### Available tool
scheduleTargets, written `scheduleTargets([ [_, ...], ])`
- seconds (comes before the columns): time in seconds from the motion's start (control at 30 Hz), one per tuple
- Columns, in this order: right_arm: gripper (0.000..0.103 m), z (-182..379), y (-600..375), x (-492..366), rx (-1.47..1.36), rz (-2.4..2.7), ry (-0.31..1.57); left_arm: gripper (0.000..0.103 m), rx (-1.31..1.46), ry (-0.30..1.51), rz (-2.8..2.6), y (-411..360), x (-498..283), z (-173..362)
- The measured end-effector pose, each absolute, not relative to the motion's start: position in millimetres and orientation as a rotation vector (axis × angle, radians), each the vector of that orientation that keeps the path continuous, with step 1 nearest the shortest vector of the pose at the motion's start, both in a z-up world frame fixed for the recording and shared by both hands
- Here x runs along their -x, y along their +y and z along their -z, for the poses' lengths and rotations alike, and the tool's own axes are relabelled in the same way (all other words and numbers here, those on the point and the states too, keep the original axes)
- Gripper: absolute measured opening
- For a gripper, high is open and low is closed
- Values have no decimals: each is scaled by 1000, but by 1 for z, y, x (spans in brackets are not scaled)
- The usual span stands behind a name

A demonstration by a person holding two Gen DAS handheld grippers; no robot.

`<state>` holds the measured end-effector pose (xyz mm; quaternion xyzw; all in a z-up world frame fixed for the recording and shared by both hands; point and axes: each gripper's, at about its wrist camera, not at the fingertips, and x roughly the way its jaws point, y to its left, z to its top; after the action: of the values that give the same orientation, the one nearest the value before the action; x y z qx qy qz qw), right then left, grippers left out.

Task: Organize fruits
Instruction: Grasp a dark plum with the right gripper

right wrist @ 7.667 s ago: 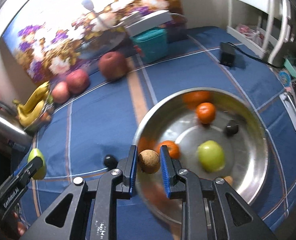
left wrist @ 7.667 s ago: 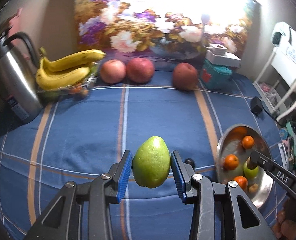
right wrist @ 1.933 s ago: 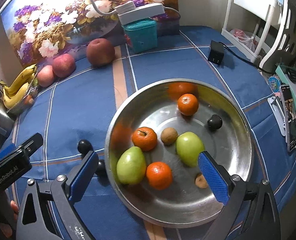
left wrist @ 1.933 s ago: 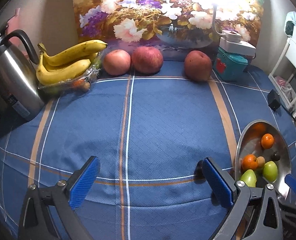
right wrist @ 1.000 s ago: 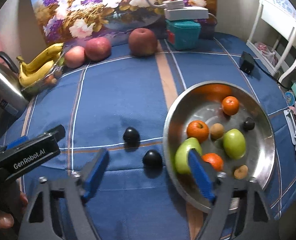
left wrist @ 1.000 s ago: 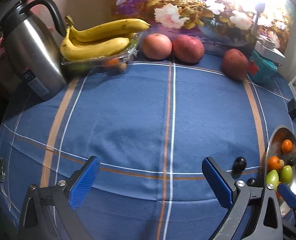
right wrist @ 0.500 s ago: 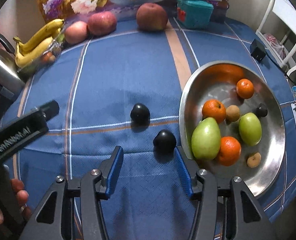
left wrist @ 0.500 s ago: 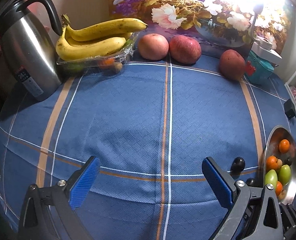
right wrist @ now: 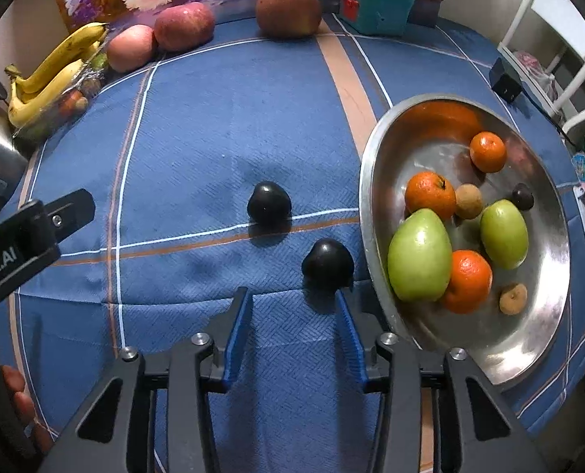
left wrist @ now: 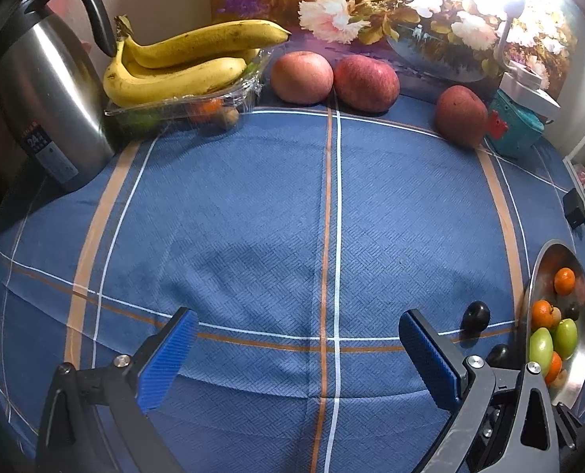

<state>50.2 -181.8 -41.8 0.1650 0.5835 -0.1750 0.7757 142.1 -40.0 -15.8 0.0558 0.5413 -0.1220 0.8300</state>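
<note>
The right gripper (right wrist: 292,311) has just been narrowing its jaws, nothing between them yet, just short of the nearer dark plum (right wrist: 327,263) lying beside the steel bowl (right wrist: 375,236); the left gripper (left wrist: 292,349) hangs wide open, empty; a pick-up seems imminent.

My right gripper (right wrist: 292,307) hangs over the cloth (right wrist: 213,138), jaws just closing with nothing between them, the near plum (right wrist: 327,263) right ahead of its tips. The far plum (right wrist: 269,205) sits beyond it, to the left. The bowl (right wrist: 529,339) lies to the right, just beside the near plum. Bananas (left wrist: 182,63) and apples (left wrist: 333,77) line the back edge, kettle (left wrist: 43,106) far left.
</note>
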Motion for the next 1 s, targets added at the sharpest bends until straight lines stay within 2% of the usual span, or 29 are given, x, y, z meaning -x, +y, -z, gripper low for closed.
scheduleTargets([
  [0.3,41,50,-191,-49,-405,445,1259,103,-112,1152,260,-39,-142,17],
  [0.6,36,46,-197,-53,-424,495,1203,103,-115,1155,252,-37,-142,19],
  [0.83,24,45,-206,-54,-432,526,1182,103,-120,1156,252,-37,-142,19],
  [1.0,24,44,-213,-53,-439,524,1175,103,-120,1160,248,-37,-141,20],
])
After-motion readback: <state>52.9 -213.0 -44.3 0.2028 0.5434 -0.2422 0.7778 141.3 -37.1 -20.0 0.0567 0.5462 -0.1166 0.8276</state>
